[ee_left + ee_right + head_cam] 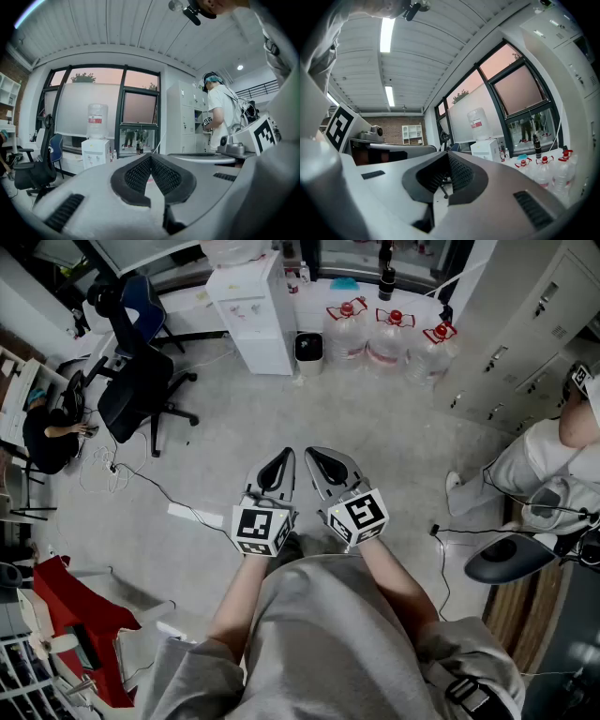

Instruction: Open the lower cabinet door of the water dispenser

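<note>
The white water dispenser [255, 310] stands far across the room against the window wall, with a clear bottle [95, 121] on top; its lower cabinet door is shut. It also shows small in the right gripper view as the dispenser [485, 149]. My left gripper [279, 468] and right gripper [322, 463] are held side by side in front of the person's body, well short of the dispenser. Both point level toward it, shut with nothing between the jaws. In the left gripper view the dispenser [96, 153] sits left of the jaws.
A black office chair [141, 381] stands left of the path, with cables [150, 486] on the floor. Several water bottles [389, 334] and a small black bin [308, 346] sit right of the dispenser. A person in white [544, 465] stands by grey lockers [525, 334] at right.
</note>
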`<state>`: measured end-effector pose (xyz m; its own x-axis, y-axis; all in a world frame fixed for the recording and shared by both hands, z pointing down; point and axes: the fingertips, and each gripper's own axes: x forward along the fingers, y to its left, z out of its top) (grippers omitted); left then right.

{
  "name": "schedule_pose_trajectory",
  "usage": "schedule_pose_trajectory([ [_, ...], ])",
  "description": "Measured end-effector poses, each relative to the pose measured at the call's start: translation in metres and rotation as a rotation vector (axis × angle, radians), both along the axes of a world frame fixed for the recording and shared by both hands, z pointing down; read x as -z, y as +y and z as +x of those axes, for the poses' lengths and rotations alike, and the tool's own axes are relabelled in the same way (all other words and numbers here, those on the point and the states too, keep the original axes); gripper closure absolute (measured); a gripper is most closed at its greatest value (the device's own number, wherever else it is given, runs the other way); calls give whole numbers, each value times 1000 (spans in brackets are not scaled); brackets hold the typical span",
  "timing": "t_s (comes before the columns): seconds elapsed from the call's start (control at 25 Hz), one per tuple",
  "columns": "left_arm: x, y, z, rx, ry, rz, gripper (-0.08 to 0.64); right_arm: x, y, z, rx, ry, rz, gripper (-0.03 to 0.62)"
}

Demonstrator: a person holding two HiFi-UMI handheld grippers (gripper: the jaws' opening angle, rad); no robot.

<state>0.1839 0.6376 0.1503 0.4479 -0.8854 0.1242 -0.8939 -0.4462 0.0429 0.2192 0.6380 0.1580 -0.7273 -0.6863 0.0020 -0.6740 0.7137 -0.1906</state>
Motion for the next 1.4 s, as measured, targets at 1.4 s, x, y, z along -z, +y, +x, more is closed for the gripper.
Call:
schedule_pose_trajectory([
  [1.4,-46,-198,-91,-136,71,-128,552,-42,-202,-82,-154,10,-117,581],
])
